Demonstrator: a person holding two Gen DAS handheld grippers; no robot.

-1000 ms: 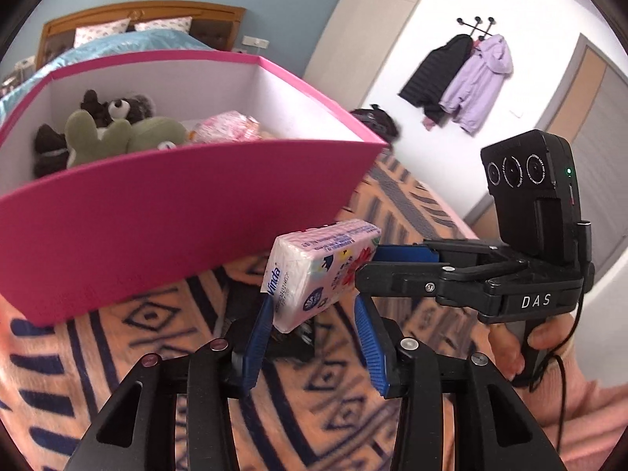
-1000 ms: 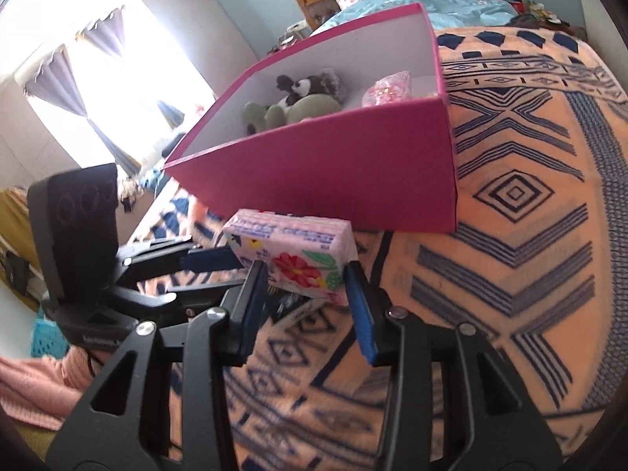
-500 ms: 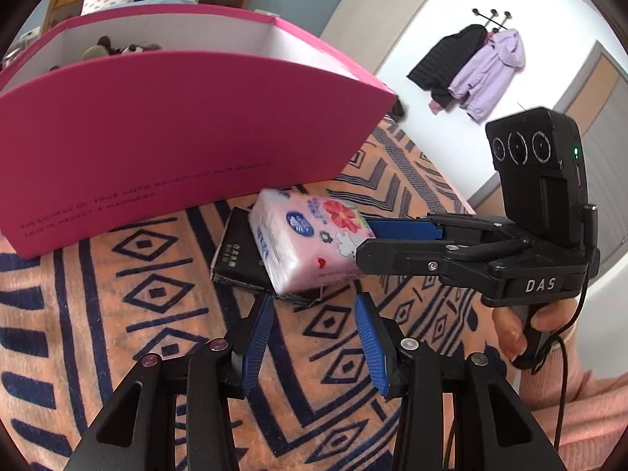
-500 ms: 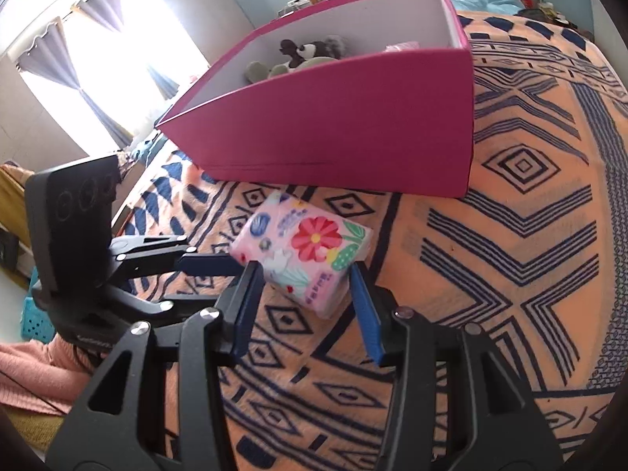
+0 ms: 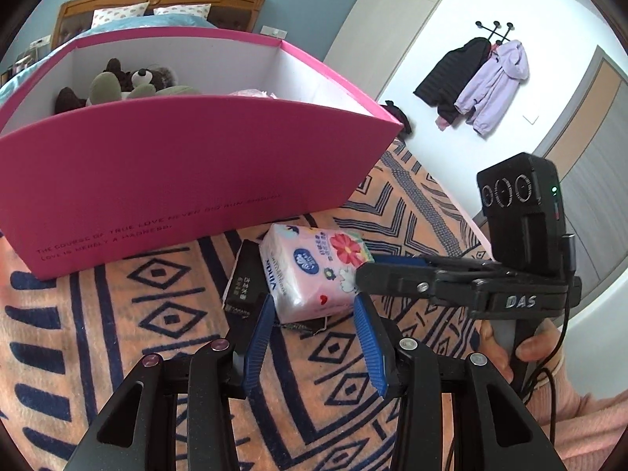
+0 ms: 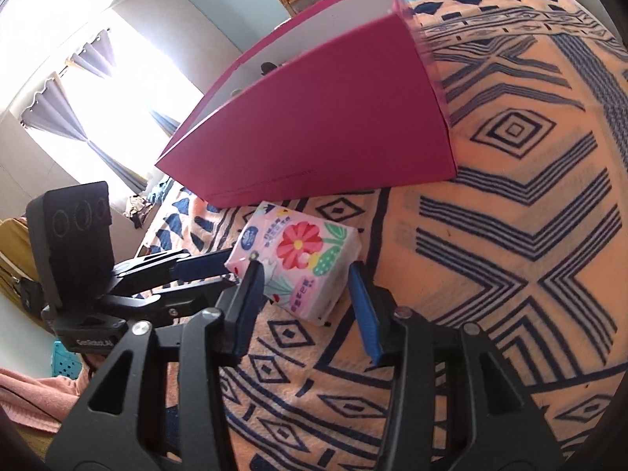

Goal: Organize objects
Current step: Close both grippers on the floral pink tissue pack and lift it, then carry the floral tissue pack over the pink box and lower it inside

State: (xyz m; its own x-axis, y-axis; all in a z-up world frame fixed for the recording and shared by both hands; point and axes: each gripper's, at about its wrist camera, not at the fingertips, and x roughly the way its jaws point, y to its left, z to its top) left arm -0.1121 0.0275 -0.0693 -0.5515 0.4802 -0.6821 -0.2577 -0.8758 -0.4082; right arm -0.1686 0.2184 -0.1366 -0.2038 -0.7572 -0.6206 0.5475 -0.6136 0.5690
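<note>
A pink flower-printed tissue pack [image 5: 314,267] [image 6: 302,255] lies on a flat black object [image 5: 244,282] on the patterned blanket, just in front of the pink box [image 5: 176,168] [image 6: 333,117]. My left gripper [image 5: 314,304] [image 6: 232,271] points at the pack's near end. Its jaws are closing, with the pack's edge between the tips and no squeeze showing. From the other side my right gripper [image 6: 304,274] [image 5: 365,269] straddles the pack. Its jaws are closing too: one pad touches the pack, the other stands clear of it.
The box holds plush toys [image 5: 117,82] and a pink packet. The orange and blue blanket [image 6: 510,235] spreads wide to the right of the box. A hand [image 5: 522,353] grips the right gripper's handle. Coats [image 5: 482,78] hang on the far wall.
A second ago the tissue pack hung in the air before the box between the right gripper's fingers. Now it lies on the black object, and the right gripper has sunk slightly.
</note>
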